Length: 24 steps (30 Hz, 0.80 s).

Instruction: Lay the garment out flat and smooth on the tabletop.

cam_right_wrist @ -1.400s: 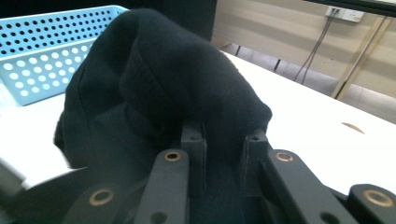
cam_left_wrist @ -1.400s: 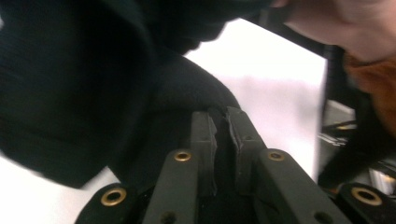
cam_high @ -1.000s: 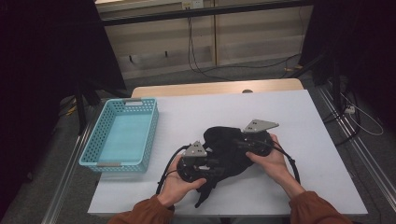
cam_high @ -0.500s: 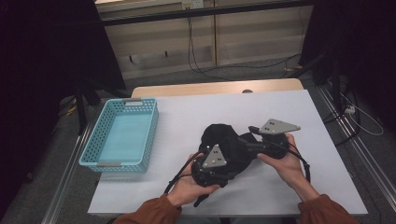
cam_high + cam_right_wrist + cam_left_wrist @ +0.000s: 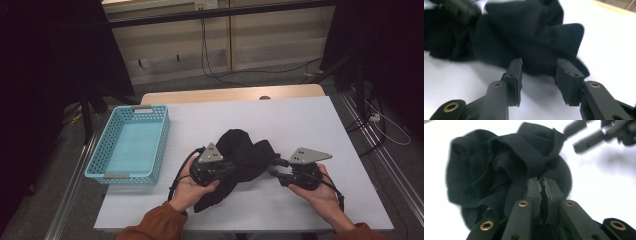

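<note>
A crumpled black cloth (image 5: pixel 245 150) lies in the middle of the white table (image 5: pixel 305 122). My left gripper (image 5: pixel 234 166) reaches into its near left side. In the left gripper view the jaws (image 5: pixel 541 183) stand shut on a fold of the cloth (image 5: pixel 499 165), whose creases run to the tips. My right gripper (image 5: pixel 274 169) is just right of the cloth, pointing at it. In the right gripper view it (image 5: pixel 537 72) stands open a little short of the cloth's edge (image 5: pixel 529 35), with nothing between the pads. The left gripper view also catches the right gripper (image 5: pixel 580 135), blurred.
A turquoise plastic basket (image 5: pixel 162 140) sits empty at the table's left side. Bare white table stretches behind and to the right of the cloth. Both hands rest near the table's front edge. Cables and dark stands line the floor around the table.
My right gripper has drawn back to the right and toward the person, off the cloth. The left gripper stayed at the cloth's near left side, and the cloth has bunched toward it.
</note>
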Each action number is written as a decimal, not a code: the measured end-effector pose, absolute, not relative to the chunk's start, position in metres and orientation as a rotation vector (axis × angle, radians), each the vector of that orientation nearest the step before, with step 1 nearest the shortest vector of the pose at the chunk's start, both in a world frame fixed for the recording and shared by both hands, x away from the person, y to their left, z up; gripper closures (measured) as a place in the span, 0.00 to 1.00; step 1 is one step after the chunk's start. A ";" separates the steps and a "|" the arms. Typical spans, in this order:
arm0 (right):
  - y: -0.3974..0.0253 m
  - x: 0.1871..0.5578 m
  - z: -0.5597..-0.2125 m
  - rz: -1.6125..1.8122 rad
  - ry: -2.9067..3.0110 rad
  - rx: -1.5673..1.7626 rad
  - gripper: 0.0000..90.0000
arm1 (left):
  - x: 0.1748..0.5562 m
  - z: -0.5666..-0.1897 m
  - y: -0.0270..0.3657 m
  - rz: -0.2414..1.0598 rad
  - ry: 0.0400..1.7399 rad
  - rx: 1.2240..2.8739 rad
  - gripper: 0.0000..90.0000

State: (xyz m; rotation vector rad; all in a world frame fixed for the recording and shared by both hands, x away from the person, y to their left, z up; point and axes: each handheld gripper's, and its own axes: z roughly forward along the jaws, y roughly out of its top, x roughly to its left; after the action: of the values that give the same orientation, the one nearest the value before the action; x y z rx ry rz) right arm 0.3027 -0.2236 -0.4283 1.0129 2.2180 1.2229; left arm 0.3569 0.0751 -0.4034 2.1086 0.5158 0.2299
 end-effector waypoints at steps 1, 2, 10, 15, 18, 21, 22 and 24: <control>-0.222 0.301 -0.429 1.226 2.232 1.009 0.66 | 0.358 -0.401 0.079 0.224 0.521 2.096 0.94; -0.220 0.300 -0.431 1.224 2.247 1.005 0.66 | 0.359 -0.399 0.082 0.212 0.529 2.082 0.94; -0.187 0.303 -0.448 1.194 2.375 0.925 0.66 | 0.360 -0.400 0.081 0.246 0.525 2.090 0.91; -0.174 0.310 -0.448 1.150 2.321 0.883 0.79 | 0.360 -0.401 0.077 0.314 0.566 2.082 0.67; -0.170 0.318 -0.444 1.178 2.293 0.891 0.88 | 0.353 -0.404 0.066 0.288 0.504 2.123 0.55; -0.169 0.326 -0.439 1.196 2.257 0.908 0.90 | 0.349 -0.411 0.055 0.320 0.440 2.185 0.47; -0.170 0.328 -0.438 1.201 2.241 0.919 0.91 | 0.349 -0.413 0.052 0.340 0.435 2.205 0.46; -0.173 0.330 -0.436 1.224 2.223 0.942 0.91 | 0.349 -0.415 0.049 0.397 0.492 2.209 0.54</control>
State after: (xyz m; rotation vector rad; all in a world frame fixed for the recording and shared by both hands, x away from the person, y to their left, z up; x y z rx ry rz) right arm 0.3303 -0.1732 -0.4357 0.9415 2.2230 1.2241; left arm 0.3489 0.0491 -0.4149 2.2090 0.4921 0.3969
